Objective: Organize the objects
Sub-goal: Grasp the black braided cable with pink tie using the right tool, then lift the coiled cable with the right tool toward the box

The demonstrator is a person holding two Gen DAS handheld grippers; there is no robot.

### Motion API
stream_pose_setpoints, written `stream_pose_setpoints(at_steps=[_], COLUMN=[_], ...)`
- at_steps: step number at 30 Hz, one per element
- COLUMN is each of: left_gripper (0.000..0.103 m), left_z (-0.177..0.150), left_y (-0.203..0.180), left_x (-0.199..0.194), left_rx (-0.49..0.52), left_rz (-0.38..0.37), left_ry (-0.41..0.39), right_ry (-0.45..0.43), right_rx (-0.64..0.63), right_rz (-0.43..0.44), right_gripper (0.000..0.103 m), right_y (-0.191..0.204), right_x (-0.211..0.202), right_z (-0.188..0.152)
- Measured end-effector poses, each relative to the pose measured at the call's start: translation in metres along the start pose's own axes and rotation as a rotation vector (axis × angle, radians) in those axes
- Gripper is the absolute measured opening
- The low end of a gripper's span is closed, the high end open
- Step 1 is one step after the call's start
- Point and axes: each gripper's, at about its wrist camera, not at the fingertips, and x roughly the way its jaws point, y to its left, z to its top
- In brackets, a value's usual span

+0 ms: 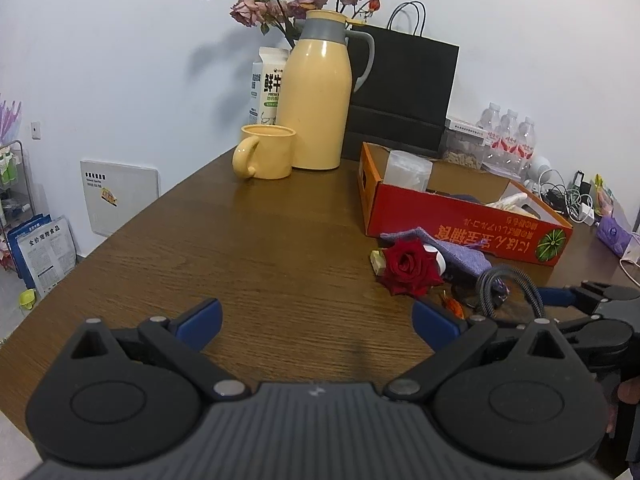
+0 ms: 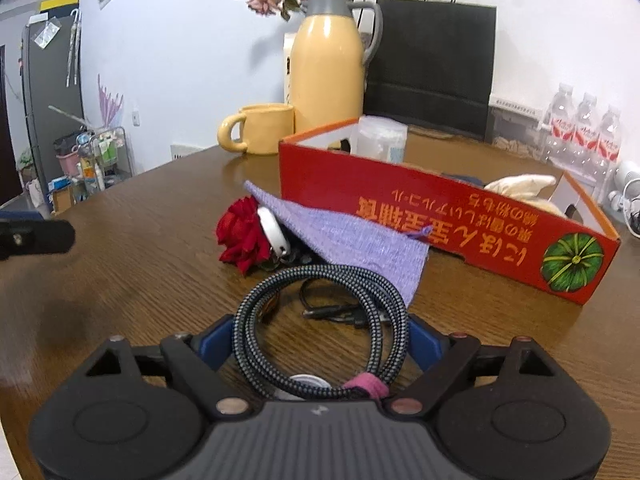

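Observation:
A coiled braided cable (image 2: 320,328) with a pink tie sits between the blue pads of my right gripper (image 2: 320,344), which is closed on its sides. The cable also shows in the left wrist view (image 1: 508,288). Beyond it lie a red rose (image 2: 242,232), a white round item (image 2: 272,230), a thin black cord (image 2: 332,312) and a purple knitted cloth (image 2: 352,240). A red cardboard box (image 2: 440,216) stands behind them. My left gripper (image 1: 316,324) is open and empty over bare table, left of the rose (image 1: 408,266).
A yellow thermos (image 1: 316,92), yellow mug (image 1: 266,152), milk carton (image 1: 266,88), dried flowers and a black paper bag (image 1: 404,96) stand at the back of the wooden table (image 1: 240,248). Water bottles (image 1: 508,136) and chargers sit at the far right.

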Motion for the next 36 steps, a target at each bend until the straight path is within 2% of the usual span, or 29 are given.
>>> stream_pose_setpoints(at_steps=[6, 17, 26, 36], left_gripper=[0.103, 0.103, 0.103, 0.103], left_z=[-0.004, -0.015, -0.020, -0.024], left_y=[-0.013, -0.063, -0.106, -0.124], left_x=[0.005, 0.022, 0.030, 0.036], left_rx=[0.022, 0.090, 0.144, 0.182], left_rz=[-0.016, -0.070, -0.114, -0.126], left_ry=[0.019, 0.077, 0.092, 0.100], right_ry=[-0.095, -0.146, -0.157, -0.138], right_rx=[0.037, 0.138, 0.278, 0.322], right_rz=[-0.027, -0.071, 0.047, 0.120], right_gripper=[0.087, 0.087, 0.087, 0.087], right_y=[-0.009, -0.052, -0.082, -0.092], right_x=[-0.018, -0.038, -0.047, -0.045], right_z=[-0.004, -0.015, -0.012, 0.000])
